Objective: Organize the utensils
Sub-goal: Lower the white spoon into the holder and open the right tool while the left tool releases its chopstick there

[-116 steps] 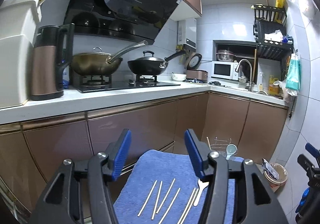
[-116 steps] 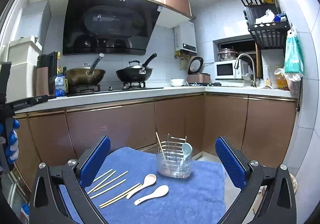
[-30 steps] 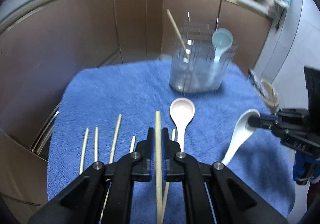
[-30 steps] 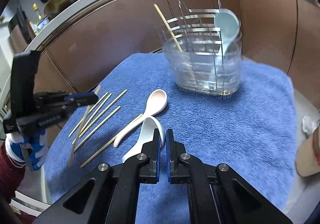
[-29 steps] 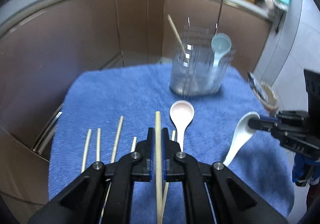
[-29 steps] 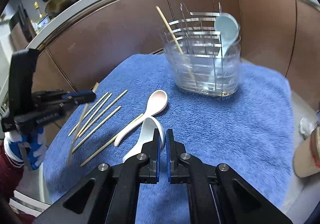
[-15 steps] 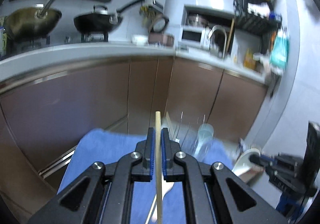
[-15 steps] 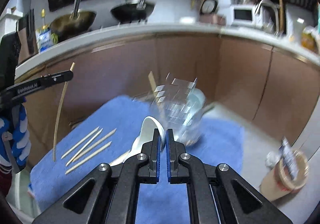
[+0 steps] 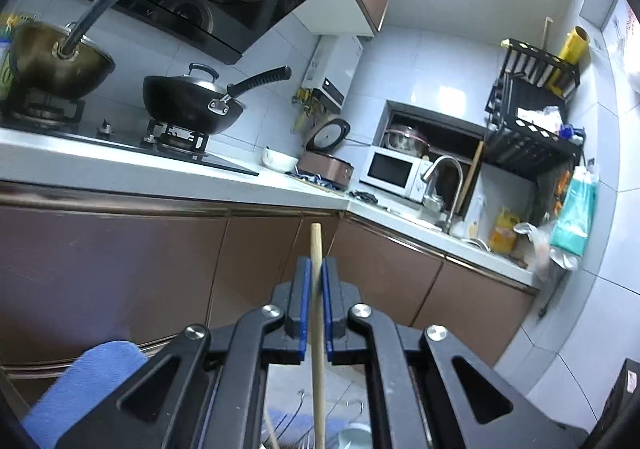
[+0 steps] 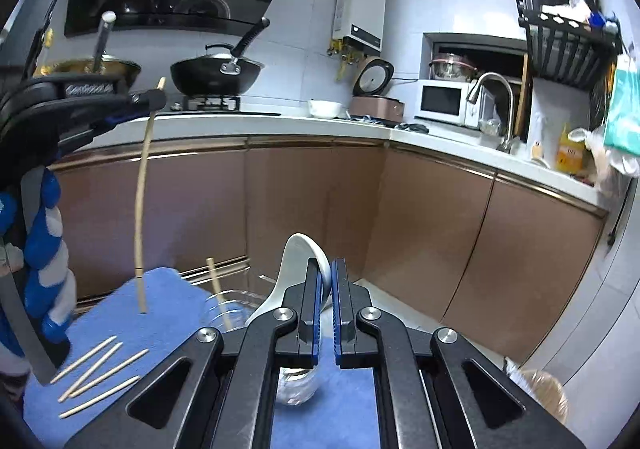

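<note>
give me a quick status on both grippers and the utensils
Left gripper shut on chopstick, right gripper shut on white spoon. Both above holder. Four chopsticks on towel.

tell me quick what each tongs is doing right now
Left tongs: shut on a wooden chopstick.
Right tongs: shut on a white spoon.

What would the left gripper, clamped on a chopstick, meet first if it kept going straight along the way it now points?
Probably the brown cabinet doors under the counter; the left gripper points at them, with nothing visible between, though depth is unclear.
</note>
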`<move>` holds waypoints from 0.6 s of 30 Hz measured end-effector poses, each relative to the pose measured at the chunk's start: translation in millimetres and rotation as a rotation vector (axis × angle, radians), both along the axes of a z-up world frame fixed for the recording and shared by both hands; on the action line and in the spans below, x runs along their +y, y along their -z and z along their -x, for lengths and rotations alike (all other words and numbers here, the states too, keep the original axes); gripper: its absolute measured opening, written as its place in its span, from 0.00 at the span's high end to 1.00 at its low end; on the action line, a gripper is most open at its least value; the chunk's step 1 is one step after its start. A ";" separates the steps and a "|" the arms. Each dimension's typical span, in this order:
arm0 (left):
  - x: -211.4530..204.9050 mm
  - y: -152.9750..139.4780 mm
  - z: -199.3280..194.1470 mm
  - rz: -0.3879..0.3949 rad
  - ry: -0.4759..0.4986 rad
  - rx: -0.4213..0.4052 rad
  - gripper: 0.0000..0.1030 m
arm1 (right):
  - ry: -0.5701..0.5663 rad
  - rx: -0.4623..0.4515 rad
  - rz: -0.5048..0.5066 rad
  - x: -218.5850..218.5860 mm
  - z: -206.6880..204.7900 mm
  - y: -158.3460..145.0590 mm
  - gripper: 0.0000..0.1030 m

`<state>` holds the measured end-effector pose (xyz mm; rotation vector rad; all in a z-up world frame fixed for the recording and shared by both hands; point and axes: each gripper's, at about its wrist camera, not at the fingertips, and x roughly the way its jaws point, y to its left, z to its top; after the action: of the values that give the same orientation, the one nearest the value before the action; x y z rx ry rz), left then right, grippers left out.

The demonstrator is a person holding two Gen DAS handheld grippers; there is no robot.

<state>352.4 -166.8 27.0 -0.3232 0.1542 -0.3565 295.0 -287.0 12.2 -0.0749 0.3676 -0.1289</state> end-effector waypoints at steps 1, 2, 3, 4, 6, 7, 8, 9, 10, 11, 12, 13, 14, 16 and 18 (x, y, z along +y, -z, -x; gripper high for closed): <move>-5.3 6.8 -6.2 -0.001 -0.014 -0.009 0.95 | 0.006 0.003 0.014 -0.4 -8.6 4.0 0.95; -8.3 12.5 -10.4 -0.001 -0.019 -0.009 0.95 | 0.009 0.007 0.022 -0.5 -13.3 7.4 0.95; -13.3 21.9 -19.2 0.001 -0.021 0.000 0.95 | 0.013 0.013 0.031 -0.5 -19.4 12.3 0.95; -16.5 28.7 -24.8 0.002 -0.025 0.006 0.95 | 0.013 0.020 0.035 -0.5 -25.9 17.4 0.95; -22.4 42.8 -32.5 -0.001 -0.046 0.007 0.95 | 0.010 0.034 0.034 -0.9 -34.2 30.0 0.95; -25.2 51.0 -37.1 -0.004 -0.053 0.010 0.95 | 0.010 0.042 0.035 -0.5 -38.3 36.6 0.95; -27.2 56.1 -40.5 -0.004 -0.056 0.014 0.95 | 0.010 0.050 0.038 -0.3 -41.7 43.5 0.95; -29.7 65.3 -46.4 -0.004 -0.062 0.025 0.95 | 0.011 0.057 0.039 0.2 -43.0 48.8 0.95; -31.8 71.7 -48.1 -0.005 -0.067 0.031 0.95 | 0.011 0.067 0.038 0.4 -46.5 55.0 0.95; -33.8 76.9 -49.7 -0.008 -0.074 0.033 0.95 | 0.010 0.079 0.034 0.7 -49.9 61.1 0.95; -36.0 84.6 -52.7 -0.017 -0.085 0.036 0.95 | 0.010 0.088 0.030 0.5 -51.4 65.4 0.95; -37.6 89.1 -53.3 -0.022 -0.089 0.039 0.95 | 0.009 0.100 0.026 0.3 -54.1 70.7 0.95; -39.3 95.3 -55.3 -0.030 -0.093 0.045 0.95 | 0.010 0.112 0.022 0.2 -56.5 75.7 0.95; -42.1 103.4 -56.6 -0.045 -0.101 0.052 0.95 | 0.013 0.129 0.014 0.4 -59.3 83.2 0.95; -43.1 109.5 -57.1 -0.059 -0.106 0.055 0.95 | 0.011 0.143 0.003 1.6 -60.6 88.5 0.95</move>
<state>409.6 -209.9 -82.5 -0.2814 0.2004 -0.2374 355.7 -285.4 -76.3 -0.0850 0.5110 -0.1351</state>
